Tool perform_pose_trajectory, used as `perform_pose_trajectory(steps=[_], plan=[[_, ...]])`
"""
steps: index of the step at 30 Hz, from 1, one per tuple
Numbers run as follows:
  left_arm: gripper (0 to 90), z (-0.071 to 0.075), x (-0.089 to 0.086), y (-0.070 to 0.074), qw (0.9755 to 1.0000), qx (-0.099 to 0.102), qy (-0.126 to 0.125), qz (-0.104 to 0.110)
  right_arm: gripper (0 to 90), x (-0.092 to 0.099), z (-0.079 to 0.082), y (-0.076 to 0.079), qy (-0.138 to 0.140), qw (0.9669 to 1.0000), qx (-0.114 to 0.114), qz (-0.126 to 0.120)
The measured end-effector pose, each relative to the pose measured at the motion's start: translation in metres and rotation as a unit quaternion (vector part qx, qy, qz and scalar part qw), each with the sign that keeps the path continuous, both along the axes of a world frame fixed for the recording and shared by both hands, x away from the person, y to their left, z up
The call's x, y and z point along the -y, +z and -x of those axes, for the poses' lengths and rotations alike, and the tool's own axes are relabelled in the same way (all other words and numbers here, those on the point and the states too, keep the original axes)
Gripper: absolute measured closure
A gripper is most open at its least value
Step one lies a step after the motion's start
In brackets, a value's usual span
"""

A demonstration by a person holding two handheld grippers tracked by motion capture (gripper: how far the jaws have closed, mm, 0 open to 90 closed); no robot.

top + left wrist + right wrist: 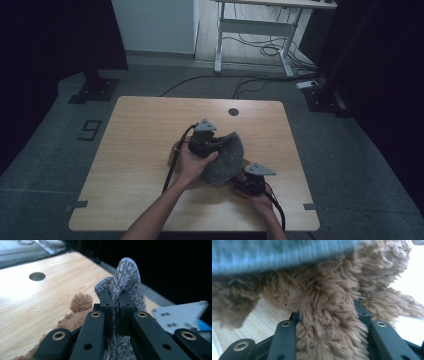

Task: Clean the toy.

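Observation:
A grey knitted cloth is lifted off the wooden table near its middle. My left gripper is shut on a fold of the grey cloth, which stands up between its pads. A brown plush toy lies under the cloth, mostly hidden in the high view. Beneath the left jaws the brown plush rests on the table. My right gripper is at the front right, shut on a furry limb of the plush toy, with the grey cloth hanging over it.
A round cable hole sits near the table's far edge. Beyond the table, on the floor, stand a white desk frame with loose cables and black stand bases. Bare wood shows to the left.

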State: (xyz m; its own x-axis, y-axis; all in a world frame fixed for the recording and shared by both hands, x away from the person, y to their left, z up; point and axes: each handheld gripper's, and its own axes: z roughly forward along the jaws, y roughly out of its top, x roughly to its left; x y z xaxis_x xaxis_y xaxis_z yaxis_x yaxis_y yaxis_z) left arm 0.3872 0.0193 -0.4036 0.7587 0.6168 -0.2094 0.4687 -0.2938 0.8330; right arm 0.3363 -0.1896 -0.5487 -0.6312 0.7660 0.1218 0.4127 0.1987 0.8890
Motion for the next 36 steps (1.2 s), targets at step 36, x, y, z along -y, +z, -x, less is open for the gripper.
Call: perform_pose_trajectory(steps=[36], plan=[[83.8, 0.004, -0.170, -0.083, 0.9851, -0.064, 0.159, -0.019, 57.8, -0.003, 0.001, 0.000, 0.003, 1.0000, -0.005, 0.002]])
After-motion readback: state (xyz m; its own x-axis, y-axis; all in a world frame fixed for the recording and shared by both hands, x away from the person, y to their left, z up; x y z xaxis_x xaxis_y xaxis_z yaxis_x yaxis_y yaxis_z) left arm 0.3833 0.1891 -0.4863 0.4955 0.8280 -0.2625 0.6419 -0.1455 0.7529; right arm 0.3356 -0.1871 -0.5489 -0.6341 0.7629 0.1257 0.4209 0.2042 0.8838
